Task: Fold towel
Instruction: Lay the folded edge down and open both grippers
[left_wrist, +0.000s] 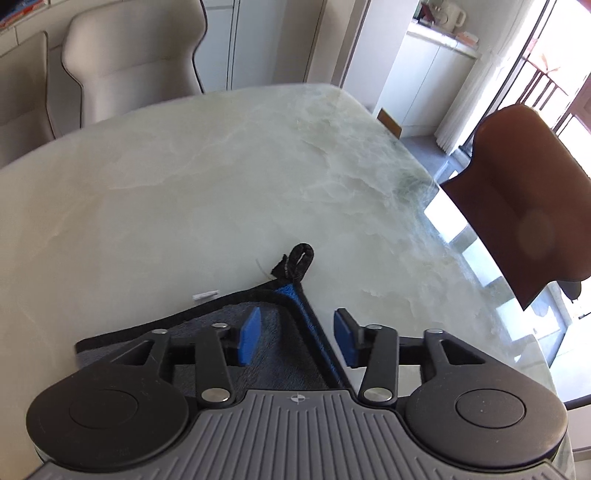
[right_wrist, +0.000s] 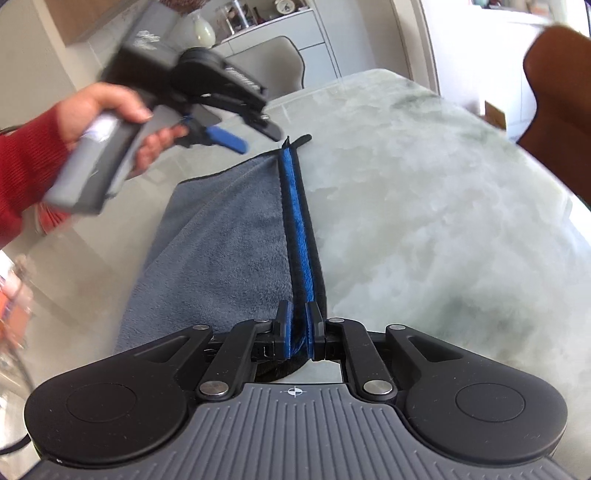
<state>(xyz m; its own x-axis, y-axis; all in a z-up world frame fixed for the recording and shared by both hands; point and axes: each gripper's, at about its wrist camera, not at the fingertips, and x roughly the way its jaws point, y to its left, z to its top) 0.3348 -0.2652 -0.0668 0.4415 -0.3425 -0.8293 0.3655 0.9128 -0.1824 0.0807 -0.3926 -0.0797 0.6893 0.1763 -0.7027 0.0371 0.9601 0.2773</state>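
A grey towel (right_wrist: 221, 236) with a blue underside and black trim lies on the marble table (right_wrist: 424, 229), folded so a blue strip (right_wrist: 297, 221) shows along its right edge. My right gripper (right_wrist: 298, 332) is shut on the towel's near edge at that strip. My left gripper (left_wrist: 295, 334) is open just above the towel's far corner (left_wrist: 291, 291), beside its black hanging loop (left_wrist: 301, 258); it holds nothing. In the right wrist view the left gripper (right_wrist: 255, 138) hovers over that far corner, held by a hand in a red sleeve.
A brown chair back (left_wrist: 517, 199) stands at the table's right edge. Cream chairs (left_wrist: 136, 62) stand at the far side. A small white tag (left_wrist: 205, 296) lies on the table (left_wrist: 184, 184) next to the towel's far edge.
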